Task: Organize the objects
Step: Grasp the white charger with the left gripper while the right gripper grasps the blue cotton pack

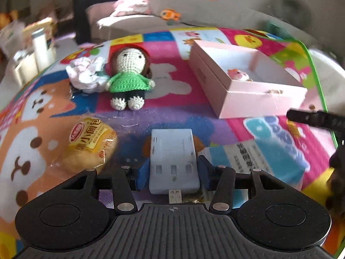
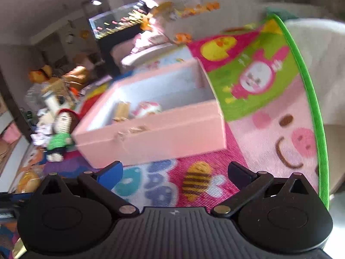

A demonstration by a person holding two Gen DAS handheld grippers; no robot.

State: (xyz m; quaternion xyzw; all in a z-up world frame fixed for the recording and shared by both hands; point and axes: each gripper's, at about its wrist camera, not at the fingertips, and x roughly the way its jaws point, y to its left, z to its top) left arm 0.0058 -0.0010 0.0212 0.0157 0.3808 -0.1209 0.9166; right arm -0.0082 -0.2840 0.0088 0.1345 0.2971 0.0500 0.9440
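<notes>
My left gripper (image 1: 173, 172) is shut on a white battery charger (image 1: 172, 157), held above the colourful play mat (image 1: 172, 112). An open pink box (image 1: 265, 99) lies ahead to the right with a small pink toy (image 1: 238, 75) inside. A crocheted doll in a green top (image 1: 129, 75) sits ahead on the left. A wrapped bread bun (image 1: 90, 144) lies at the near left. My right gripper (image 2: 175, 172) is open and empty, just in front of the pink box (image 2: 151, 133), which holds the pink toy (image 2: 148, 108) and a wooden piece (image 2: 121, 111).
A crumpled white wrapper (image 1: 86, 75) lies left of the doll. A white and blue packet (image 1: 258, 157) lies at the near right. The mat's green edge (image 2: 312, 99) runs along the right side. A sofa (image 1: 129, 21) and shelves with toys stand behind.
</notes>
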